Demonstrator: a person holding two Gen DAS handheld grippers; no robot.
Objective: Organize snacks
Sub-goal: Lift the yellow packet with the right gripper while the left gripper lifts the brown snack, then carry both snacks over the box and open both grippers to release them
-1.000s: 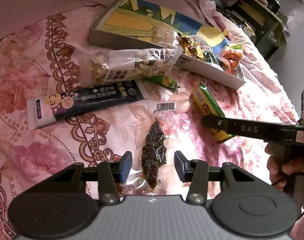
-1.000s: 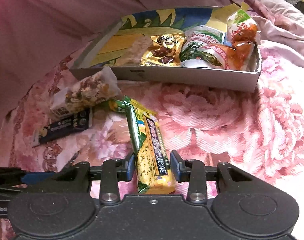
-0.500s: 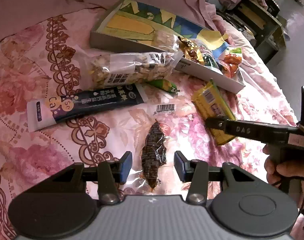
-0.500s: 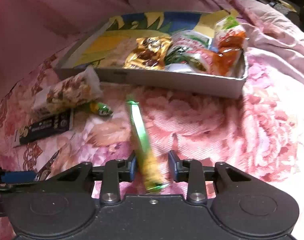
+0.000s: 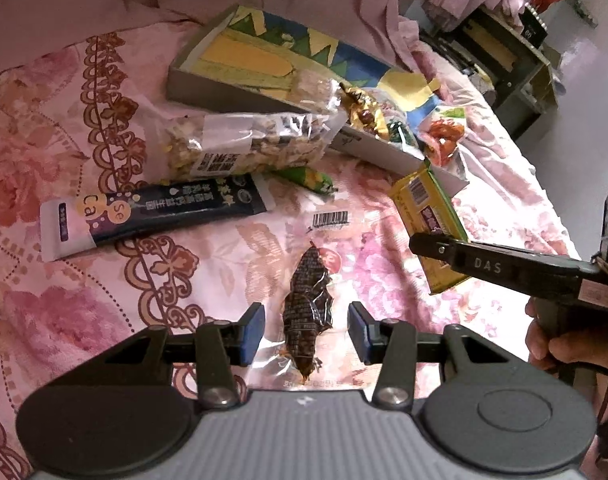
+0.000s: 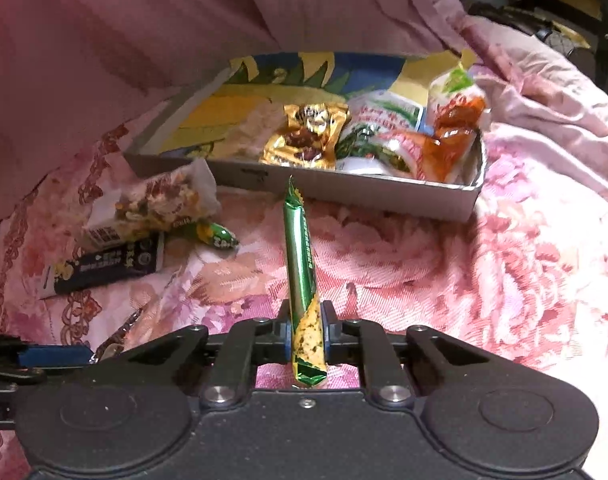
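The green-and-yellow bar (image 6: 302, 276) stands on edge, pinched at its near end by the right gripper (image 6: 306, 330), whose fingers (image 6: 329, 330) press both its sides; its far tip points at the front wall of the box (image 6: 384, 194), near the middle of the bed (image 6: 484, 272). In the left wrist view the same bar (image 5: 428, 220) tilts up from the bedspread, its far end just beside the box's near corner. The box holds a gold packet (image 6: 308, 136), a green-printed packet (image 6: 378, 132) and an orange packet (image 6: 456, 128), crowded at its right end. Left of the bar lie a small green candy (image 6: 218, 234), a clear nut bag (image 6: 156, 204) and a dark sachet (image 6: 104, 266). The left gripper (image 5: 306, 330) hovers with its fingers (image 5: 252, 332) apart on either side of a dark brown snack (image 5: 306, 312) in clear wrap, not touching it. A hand (image 5: 560, 344) grips the right gripper's handle.
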